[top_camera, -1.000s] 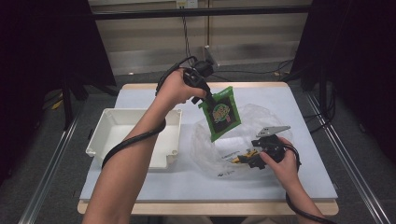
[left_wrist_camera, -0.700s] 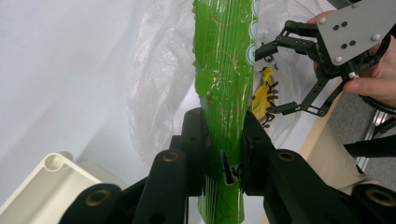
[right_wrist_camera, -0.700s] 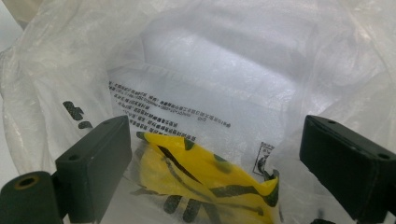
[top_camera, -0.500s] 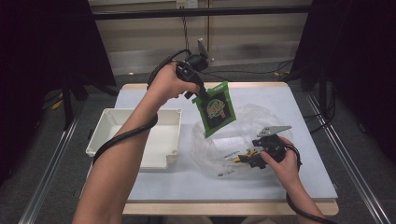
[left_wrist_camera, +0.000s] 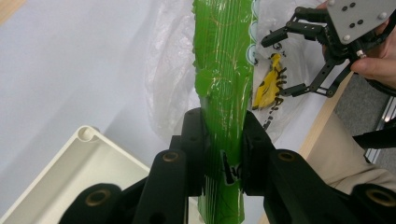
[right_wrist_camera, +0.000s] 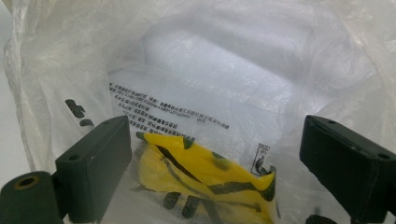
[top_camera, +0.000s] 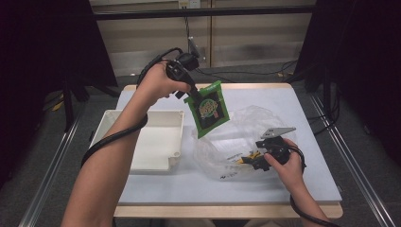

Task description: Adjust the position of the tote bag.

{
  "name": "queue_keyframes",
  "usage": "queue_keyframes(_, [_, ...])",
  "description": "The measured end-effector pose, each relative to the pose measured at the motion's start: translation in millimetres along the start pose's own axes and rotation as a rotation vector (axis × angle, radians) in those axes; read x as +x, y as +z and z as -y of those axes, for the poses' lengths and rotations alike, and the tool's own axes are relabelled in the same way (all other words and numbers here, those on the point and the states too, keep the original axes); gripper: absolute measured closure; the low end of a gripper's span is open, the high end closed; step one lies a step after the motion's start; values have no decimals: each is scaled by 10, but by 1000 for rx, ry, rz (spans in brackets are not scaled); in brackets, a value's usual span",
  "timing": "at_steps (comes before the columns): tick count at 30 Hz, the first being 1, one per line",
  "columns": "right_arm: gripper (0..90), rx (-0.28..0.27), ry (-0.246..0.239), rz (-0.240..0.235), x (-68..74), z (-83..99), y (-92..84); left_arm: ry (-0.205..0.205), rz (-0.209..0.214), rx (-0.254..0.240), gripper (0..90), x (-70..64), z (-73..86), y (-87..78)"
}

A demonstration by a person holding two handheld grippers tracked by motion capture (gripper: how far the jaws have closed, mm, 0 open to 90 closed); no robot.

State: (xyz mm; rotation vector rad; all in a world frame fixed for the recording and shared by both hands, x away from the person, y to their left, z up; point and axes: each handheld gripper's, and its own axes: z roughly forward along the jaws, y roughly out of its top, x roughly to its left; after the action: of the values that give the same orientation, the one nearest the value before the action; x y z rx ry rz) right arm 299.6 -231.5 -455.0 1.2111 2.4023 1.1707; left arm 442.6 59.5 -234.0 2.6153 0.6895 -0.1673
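A green snack packet (top_camera: 208, 109) hangs tilted in the air over the table's middle, with my left gripper (top_camera: 193, 96) shut on its top corner. In the left gripper view the jaws (left_wrist_camera: 223, 161) pinch the green packet (left_wrist_camera: 224, 84) edge-on. A crumpled clear plastic bag (top_camera: 231, 137) with a yellow and black print lies on the white table. My right gripper (top_camera: 253, 161) rests at the bag's near edge. In the right gripper view its jaws (right_wrist_camera: 215, 135) stand wide apart, open, with the plastic bag (right_wrist_camera: 224, 84) and the yellow print (right_wrist_camera: 205, 177) between them.
A white rectangular tray (top_camera: 111, 126) sits on the table's left part, below and left of the packet; its corner (left_wrist_camera: 84, 135) shows under the left gripper. The right gripper (left_wrist_camera: 303, 56) appears far off in the left gripper view. Black cables trail from both grippers.
My left gripper has carried the green packet up and to the left, toward the tray side. The right gripper and the bag have stayed where they were.
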Motion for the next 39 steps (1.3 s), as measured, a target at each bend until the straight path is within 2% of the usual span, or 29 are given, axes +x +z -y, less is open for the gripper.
queue_keyframes(5, [91, -1, 3, -1, -6, 1, -2, -9, -5, -4, 758, 24, 34, -64])
queue_keyframes(6, [91, -1, 5, -1, -5, 0, -3, 0, 0, -1, 758, 37, 38, -80])
queue_keyframes(7, [91, -3, 5, 0, -7, 1, -2, -15, -2, -7, 758, 30, 44, -89])
queue_keyframes(9, [91, -1, 6, -1, -7, 1, 0, -13, -4, -18, 757, 36, 46, -111])
queue_keyframes(18, [91, -2, -1, -10, 20, -8, 23, 0, 9, -26, 758, -7, -15, -73])
queue_keyframes(21, [91, 3, 0, -10, 30, -7, 21, 19, 6, -20, 758, -5, -23, -84])
queue_keyframes(22, [91, 0, -2, -10, 27, -5, 22, 11, 4, -20, 758, -6, -15, -95])
queue_keyframes(27, [91, 0, 5, -11, 15, 4, 19, 30, -5, -16, 758, 37, 33, -178])
queue_keyframes(34, [91, 5, 4, -11, 1, 9, 26, 19, -22, -24, 758, 64, 107, -293])
queue_keyframes(39, [91, 6, 12, -16, -4, 16, 21, 15, -28, -11, 757, 113, 184, -324])
